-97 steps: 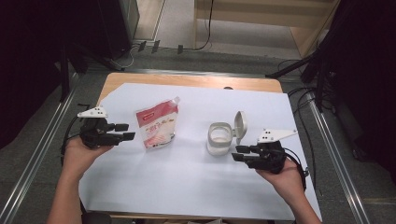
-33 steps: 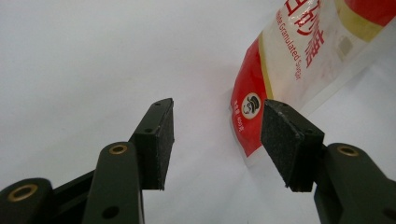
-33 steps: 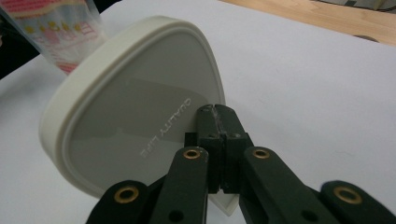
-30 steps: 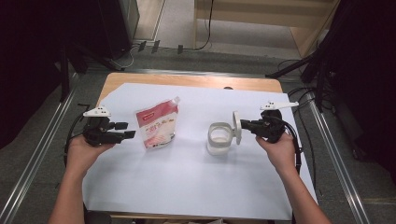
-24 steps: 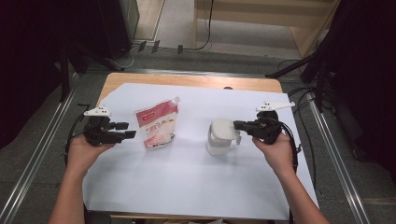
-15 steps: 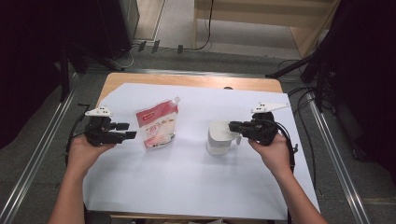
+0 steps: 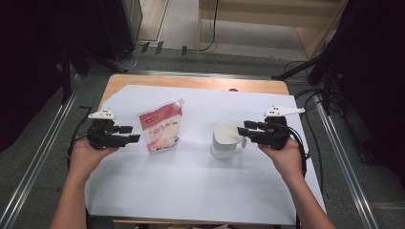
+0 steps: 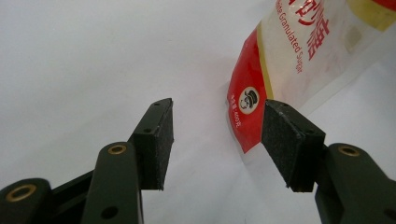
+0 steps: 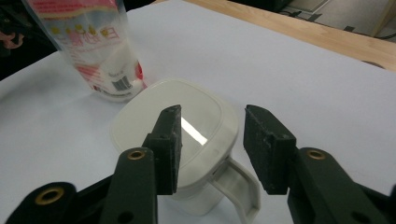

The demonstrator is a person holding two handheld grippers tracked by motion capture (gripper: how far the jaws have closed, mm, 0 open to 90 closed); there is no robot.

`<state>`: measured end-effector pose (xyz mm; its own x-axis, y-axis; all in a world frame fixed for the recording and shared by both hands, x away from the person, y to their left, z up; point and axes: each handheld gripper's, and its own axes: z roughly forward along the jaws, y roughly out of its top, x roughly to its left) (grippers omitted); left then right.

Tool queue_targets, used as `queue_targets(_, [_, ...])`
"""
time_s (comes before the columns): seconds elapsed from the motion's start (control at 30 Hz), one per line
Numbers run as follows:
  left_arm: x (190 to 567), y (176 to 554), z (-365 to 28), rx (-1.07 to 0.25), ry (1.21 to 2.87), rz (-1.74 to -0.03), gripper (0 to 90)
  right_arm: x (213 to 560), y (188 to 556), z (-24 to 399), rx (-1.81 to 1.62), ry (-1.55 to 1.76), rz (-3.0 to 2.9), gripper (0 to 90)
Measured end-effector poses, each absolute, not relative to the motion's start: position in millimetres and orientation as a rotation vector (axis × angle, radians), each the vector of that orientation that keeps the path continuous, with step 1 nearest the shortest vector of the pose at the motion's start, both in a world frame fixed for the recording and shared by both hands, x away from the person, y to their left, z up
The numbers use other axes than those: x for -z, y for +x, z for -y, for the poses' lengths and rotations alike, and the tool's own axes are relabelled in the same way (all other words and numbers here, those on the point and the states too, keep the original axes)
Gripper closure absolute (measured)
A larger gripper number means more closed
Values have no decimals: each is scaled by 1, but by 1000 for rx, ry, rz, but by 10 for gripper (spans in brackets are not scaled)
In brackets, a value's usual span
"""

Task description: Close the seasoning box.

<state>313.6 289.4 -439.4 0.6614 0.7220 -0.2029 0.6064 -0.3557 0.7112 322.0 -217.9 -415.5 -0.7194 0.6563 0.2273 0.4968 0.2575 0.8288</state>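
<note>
A red and white sugar pouch [image 7: 160,129] stands left of centre on the white sheet [image 7: 191,191]. My left gripper [image 7: 130,134] rests just left of it, open; in the left gripper view the gripper [image 8: 217,140] has nothing between its pads and the pouch [image 8: 289,60] lies just beyond its right jaw. A white lidded container [image 7: 225,140] with a side handle sits right of centre, its lid down. My right gripper [image 7: 241,129] hovers at its right edge. Its jaws have just been opening, and in the right gripper view the gripper [image 9: 212,135] stands above the lid [image 9: 140,123], gripping nothing.
The sheet covers most of a wooden table [image 7: 191,82], whose bare far edge shows. Metal rails [image 7: 43,152] run along both sides, and cables [image 7: 305,95] trail off to the right. The pouch [image 9: 102,60] stands behind the container in the right gripper view.
The container's lid, upright and open earlier, now lies closed. My right gripper swung left and down with the lid and its jaws have parted. The left gripper has stayed put.
</note>
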Motion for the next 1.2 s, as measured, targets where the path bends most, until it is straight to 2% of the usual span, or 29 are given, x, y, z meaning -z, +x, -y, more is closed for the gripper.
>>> queue_targets(0.17, [439,313,-289,-180,2083,-1014,451,419,324,227,-1443,1088,-2326,528])
queue_targets(0.77, [439,312,-288,-194,2080,-1018,449,430,319,265,-1421,1199,-2231,492])
queue_targets(1.2, [439,311,-287,-196,2081,-1014,446,448,307,289,-1379,1288,-2184,430])
